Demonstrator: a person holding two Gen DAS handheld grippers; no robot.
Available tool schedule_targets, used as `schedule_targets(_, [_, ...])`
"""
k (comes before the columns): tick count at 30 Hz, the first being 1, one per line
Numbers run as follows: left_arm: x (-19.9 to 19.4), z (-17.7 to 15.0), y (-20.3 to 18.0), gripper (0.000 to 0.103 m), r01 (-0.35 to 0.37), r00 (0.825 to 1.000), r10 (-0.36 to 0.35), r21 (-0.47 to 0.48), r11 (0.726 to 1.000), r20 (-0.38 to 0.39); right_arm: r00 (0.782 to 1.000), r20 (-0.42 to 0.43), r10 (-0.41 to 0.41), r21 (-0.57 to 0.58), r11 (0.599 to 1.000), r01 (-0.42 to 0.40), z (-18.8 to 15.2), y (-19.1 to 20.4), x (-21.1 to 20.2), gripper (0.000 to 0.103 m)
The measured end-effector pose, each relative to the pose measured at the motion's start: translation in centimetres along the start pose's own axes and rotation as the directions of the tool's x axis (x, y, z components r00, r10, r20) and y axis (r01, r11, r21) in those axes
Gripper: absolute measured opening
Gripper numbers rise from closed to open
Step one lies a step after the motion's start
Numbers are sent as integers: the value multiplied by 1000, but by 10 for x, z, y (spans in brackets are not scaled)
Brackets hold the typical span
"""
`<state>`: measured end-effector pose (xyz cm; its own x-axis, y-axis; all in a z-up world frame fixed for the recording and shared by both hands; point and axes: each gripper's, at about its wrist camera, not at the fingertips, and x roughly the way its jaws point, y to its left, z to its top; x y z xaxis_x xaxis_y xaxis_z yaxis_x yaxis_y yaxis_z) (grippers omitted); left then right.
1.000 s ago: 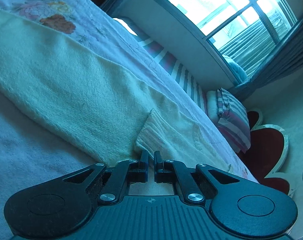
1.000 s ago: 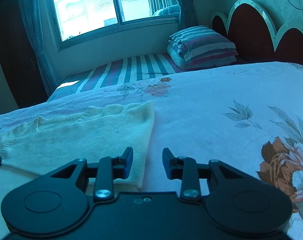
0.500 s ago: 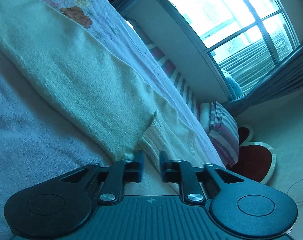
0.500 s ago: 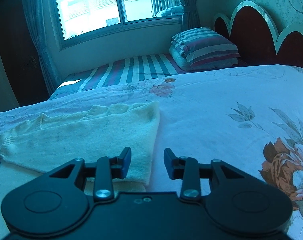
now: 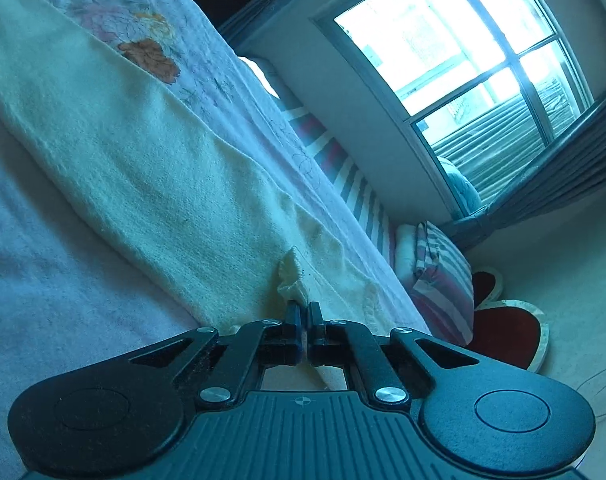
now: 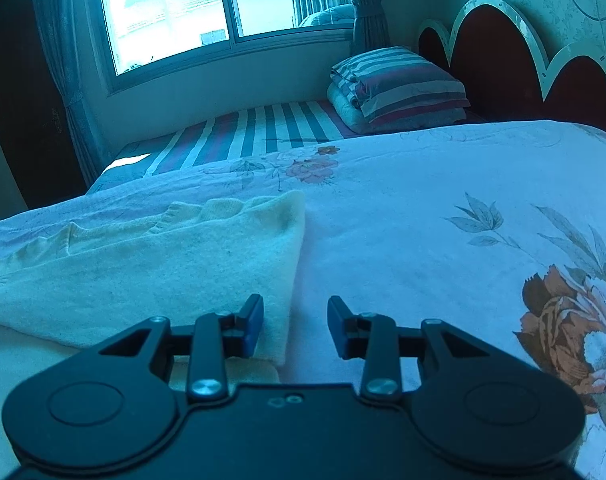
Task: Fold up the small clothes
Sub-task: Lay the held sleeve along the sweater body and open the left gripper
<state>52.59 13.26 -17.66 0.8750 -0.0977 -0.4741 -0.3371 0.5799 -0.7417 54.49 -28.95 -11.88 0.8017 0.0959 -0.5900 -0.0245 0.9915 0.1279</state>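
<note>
A cream knit sweater (image 5: pixel 151 168) lies folded lengthwise on the floral bedspread. My left gripper (image 5: pixel 303 312) is shut on the sweater's ribbed cuff (image 5: pixel 291 280), which bunches up at the fingertips. In the right wrist view the same sweater (image 6: pixel 151 264) lies at the left, its folded edge running down to my right gripper (image 6: pixel 295 320). That gripper is open and empty. Its left finger (image 6: pixel 251 320) rests over the sweater's near corner and its right finger is over bare bedspread.
The floral bedspread (image 6: pixel 443 240) stretches to the right. A striped sheet (image 6: pixel 255 128) and a stack of striped pillows (image 6: pixel 399 84) lie at the far side under the window (image 6: pixel 207 4). A scalloped red headboard (image 6: pixel 515 60) stands at the right.
My left gripper opened briefly, then shut again on the cuff, which is now bunched. My right gripper stayed open and moved slightly forward along the sweater's edge.
</note>
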Motion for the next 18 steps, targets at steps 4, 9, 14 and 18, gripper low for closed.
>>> schedule_targets(4, [14,-3,13,2,-50,998,50,16,999,-29,1000,-23,0,-19,1000,0,-6,0,11,37])
schedule_targets(9, [1,4,-3,6,-99,995,98,97,990,20,998,62,19,-23,1000,-18,1,-1,-12,37])
schedule_targets(14, [-14,17,4,13,-132,991,130,118,984,25,999,-41,-22,-48,999,20,-5,-2,1,38])
schedule_targets(18, [-57,33,29,58,-147,983,137,80,986,119,999,34,-2,-47,999,4,-2,5,-29,38])
